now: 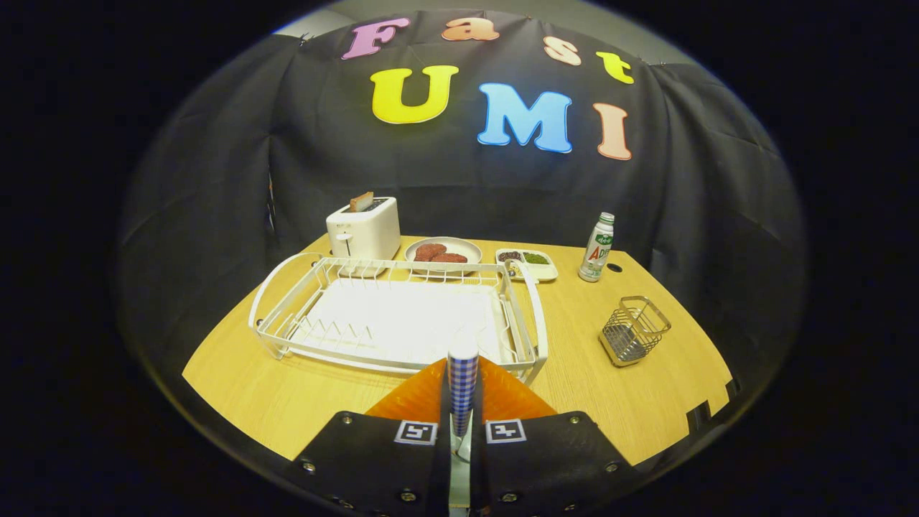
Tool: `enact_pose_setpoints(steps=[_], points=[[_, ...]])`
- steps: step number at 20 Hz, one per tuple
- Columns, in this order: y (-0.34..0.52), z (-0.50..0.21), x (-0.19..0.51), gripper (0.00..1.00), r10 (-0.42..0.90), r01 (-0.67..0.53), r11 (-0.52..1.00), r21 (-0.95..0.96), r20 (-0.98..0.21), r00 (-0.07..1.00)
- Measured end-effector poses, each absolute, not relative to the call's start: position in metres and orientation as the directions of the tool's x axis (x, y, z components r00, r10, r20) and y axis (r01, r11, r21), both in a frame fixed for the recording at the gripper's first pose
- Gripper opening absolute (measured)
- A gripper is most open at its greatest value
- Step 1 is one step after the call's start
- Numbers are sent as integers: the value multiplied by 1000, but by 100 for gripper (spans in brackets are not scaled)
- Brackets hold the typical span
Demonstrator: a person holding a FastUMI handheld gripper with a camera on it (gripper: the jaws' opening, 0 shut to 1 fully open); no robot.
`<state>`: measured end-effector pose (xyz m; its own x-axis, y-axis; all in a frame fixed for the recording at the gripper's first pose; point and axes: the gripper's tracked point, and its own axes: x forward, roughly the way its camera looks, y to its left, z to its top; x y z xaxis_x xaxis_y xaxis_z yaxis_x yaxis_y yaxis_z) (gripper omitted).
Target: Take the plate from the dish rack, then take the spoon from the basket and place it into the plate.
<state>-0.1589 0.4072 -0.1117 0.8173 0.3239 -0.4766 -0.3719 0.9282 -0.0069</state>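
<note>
Orange plastic, the plate (502, 398), lies on the near part of the wooden table (646, 402), just ahead of the gripper (460, 438) and right in front of the white dish rack (398, 323), which stands bare of dishes. The gripper's fingers are pressed close on the checked handle of the spoon (462, 380), which rises upright between them above the plate's middle. Off to the right, well apart from the plate, sits the wire basket (633, 330); at the far side stand a toaster (364, 228), a dish of food (443, 251), a small divided tray (528, 263) and a bottle (597, 248). By my judgement the spoon only needs lowering and freeing. The risk is that, let go while upright, it topples over the plate's shallow rim onto the table or toward the rack; a hard drop could also nudge the light plate against the rack's near corner.
</note>
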Motion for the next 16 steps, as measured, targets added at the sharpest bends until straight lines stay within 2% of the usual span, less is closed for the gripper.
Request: enact_pose_setpoints(steps=[4, 7, 8, 9, 11, 16], points=[[405, -129, -161, 11, 330, -380, 925, 4, -506, 797], [405, -132, -163, 14, 344, -387, 922, 25, -514, 786], [404, -132, -162, 19, 343, -385, 922, 27, -512, 787], [405, -133, -161, 32, 346, -386, 922, 30, -514, 785], [402, -132, -162, 36, 350, -388, 921, 36, -515, 782], [399, -127, -157, 36, 352, -387, 921, 40, -509, 785]])
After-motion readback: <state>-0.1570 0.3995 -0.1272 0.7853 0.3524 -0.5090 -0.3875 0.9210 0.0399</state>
